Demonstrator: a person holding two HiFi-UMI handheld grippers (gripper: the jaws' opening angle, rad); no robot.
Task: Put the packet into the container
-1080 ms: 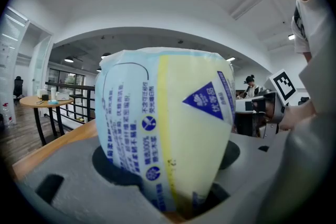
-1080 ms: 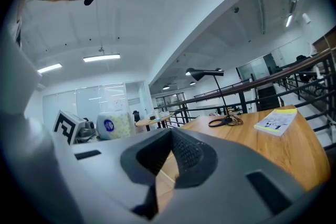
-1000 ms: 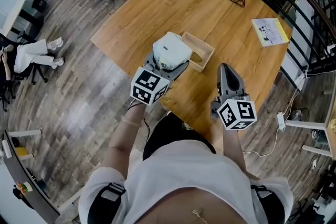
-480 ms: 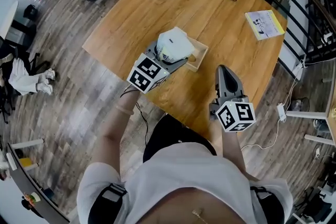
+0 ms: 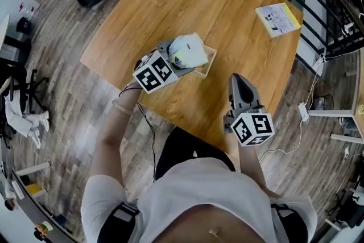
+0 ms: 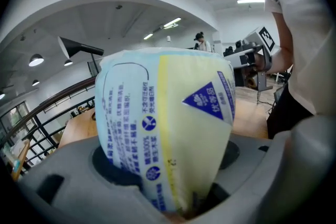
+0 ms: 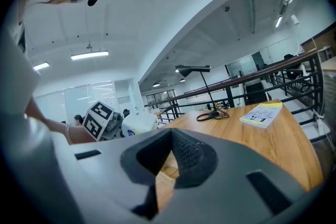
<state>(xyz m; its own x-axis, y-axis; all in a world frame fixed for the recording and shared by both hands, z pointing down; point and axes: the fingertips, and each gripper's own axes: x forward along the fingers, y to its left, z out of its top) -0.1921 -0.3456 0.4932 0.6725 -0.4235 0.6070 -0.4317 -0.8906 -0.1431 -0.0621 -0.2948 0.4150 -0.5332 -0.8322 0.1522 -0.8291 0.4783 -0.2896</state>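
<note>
While the left gripper (image 5: 172, 65) squeezes the packet (image 5: 187, 49) tight, the packet hangs right over the wooden container (image 5: 209, 61) on the table (image 5: 170, 3). The right gripper (image 5: 235, 80) is closed, holding nothing.

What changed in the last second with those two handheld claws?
The left gripper, clamped on the packet, carried it farther over the wooden box, dipping and rolling as it went. Nothing was released. The right gripper stays empty near the table edge.
</note>
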